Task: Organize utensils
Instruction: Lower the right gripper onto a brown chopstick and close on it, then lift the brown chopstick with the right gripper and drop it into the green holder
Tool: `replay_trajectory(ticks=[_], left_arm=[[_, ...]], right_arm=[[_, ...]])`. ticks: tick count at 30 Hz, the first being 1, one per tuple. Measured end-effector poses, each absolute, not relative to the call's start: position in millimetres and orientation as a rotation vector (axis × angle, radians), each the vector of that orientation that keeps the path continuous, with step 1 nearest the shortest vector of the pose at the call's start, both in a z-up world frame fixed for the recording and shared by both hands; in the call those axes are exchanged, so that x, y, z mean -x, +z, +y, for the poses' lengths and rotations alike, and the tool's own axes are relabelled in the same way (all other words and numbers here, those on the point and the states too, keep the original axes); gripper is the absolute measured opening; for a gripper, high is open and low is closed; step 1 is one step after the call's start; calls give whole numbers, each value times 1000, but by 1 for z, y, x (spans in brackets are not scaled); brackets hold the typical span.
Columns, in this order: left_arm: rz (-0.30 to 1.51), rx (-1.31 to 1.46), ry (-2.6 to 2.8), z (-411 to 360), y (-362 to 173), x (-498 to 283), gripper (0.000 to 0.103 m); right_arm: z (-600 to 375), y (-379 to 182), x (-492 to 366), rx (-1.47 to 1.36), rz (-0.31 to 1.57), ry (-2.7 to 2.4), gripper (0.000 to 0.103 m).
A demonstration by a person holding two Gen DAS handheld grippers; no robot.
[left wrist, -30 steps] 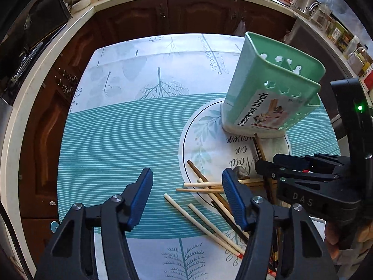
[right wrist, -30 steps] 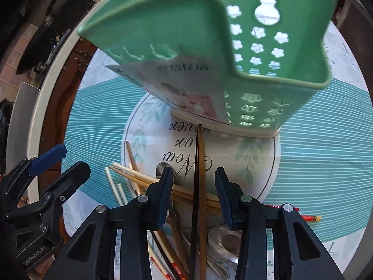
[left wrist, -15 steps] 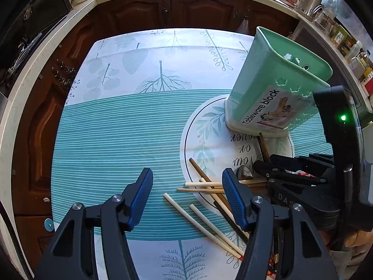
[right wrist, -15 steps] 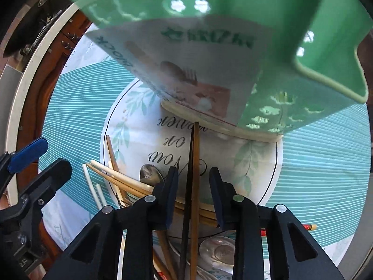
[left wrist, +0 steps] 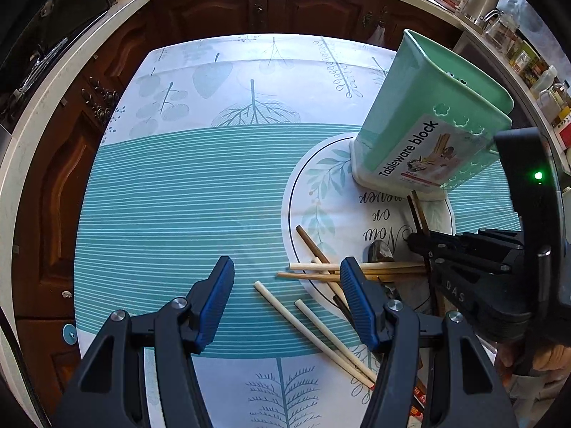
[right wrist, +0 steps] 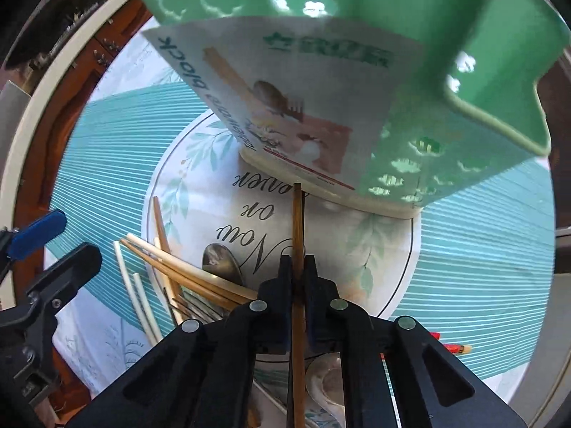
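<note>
Brown chopsticks (right wrist: 297,235) pinched in right claw (right wrist: 298,274), tips toward green holder (right wrist: 410,71), left claw (left wrist: 287,299) agape

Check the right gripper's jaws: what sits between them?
The right gripper is shut on a dark brown chopstick pair, whose far tips reach the green holder's base. The right wrist view shows this best.

Brown chopsticks (right wrist: 298,235) pointing at upright green holder (left wrist: 428,121), pale ones (left wrist: 310,328) scattered.

1 green holder (left wrist: 424,114); 2 spoons (right wrist: 221,264); 2 white chopsticks (left wrist: 307,324); approx. 8 chopsticks total (left wrist: 357,271)
</note>
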State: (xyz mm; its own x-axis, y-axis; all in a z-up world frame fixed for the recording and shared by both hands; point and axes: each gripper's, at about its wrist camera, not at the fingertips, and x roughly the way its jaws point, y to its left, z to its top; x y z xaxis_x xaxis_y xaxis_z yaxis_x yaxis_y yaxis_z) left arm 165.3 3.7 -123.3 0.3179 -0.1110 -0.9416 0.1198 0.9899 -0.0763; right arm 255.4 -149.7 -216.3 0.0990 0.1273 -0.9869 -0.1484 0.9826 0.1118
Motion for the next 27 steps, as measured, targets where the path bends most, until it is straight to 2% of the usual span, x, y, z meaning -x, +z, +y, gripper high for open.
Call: replay_trajectory(ticks=[15,21,27], left_arm=[[1253,-24,-165,-9,-130,-154,60],[1252,-51,-195,-25,-129,-146,60],[1221,-65,-218,-30,-116,-132,60]], right_arm=[[-219,-191,-224,-393,1287,324,6],[-236,-183,-208,-429,1249,316,6],[-248,-130,-184,-370,1125,332,6]])
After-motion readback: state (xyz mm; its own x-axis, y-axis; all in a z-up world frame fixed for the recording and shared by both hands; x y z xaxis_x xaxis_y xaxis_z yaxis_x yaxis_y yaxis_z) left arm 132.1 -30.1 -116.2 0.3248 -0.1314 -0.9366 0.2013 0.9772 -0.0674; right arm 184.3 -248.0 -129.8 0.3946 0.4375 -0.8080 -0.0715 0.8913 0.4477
